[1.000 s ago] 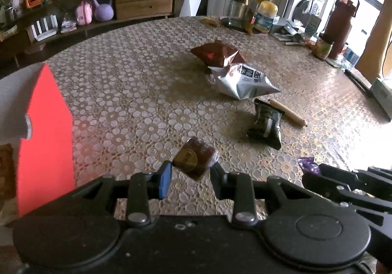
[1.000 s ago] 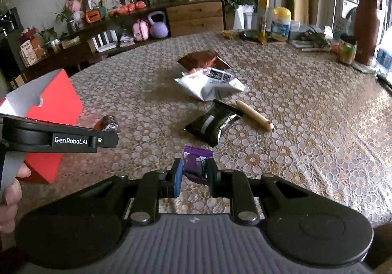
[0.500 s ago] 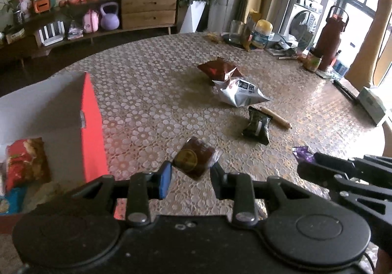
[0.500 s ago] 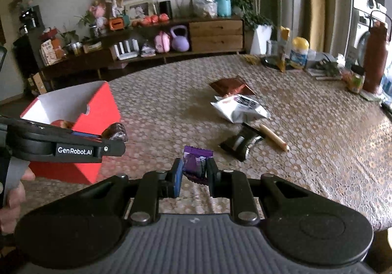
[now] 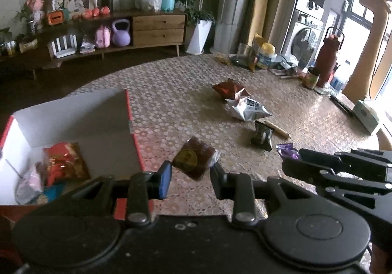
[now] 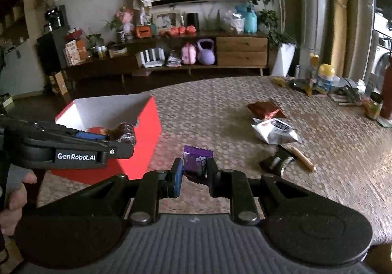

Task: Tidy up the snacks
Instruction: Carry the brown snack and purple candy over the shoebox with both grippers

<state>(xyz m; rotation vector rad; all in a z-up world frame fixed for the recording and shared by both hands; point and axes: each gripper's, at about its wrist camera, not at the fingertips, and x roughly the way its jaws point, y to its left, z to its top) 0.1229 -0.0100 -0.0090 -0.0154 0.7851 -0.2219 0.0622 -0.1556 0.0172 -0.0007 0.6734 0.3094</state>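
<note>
I hold two snacks in the air, both headed for the red box (image 5: 133,136) at the near left edge of the table (image 5: 176,102). My left gripper (image 5: 189,177) is clamped on a brown packet (image 5: 193,161) with a round gold mark, tilted corner-down, hanging just right of the box's red wall. My right gripper (image 6: 194,173) is clamped on a small purple packet (image 6: 196,160), upright between the pads, over the cloth to the right of the box.

To do this well, I'd carry the left one over the wall first and let go only once the packet is fully above the white inside, low enough that it doesn't bounce off the red packet (image 5: 63,162) and the other wrappers already lying in the near corner. The brown packet is pinched at its edges only, so no fast swings. I'd hold the right gripper back until the left is out, since they sit close side by side and could knock. Then the same drop for purple.

On the table toward the middle: a dark red bag (image 5: 229,87), a silver bag (image 5: 247,109), a black packet (image 5: 262,135) and a tan stick (image 5: 278,126) touching or just beside each other.

Writing: "GenRobot.AI" in white on the left gripper's side, in the right wrist view. The silver bag has a black printed panel, unreadable. The purple packet's white lettering is too small to read.
</note>
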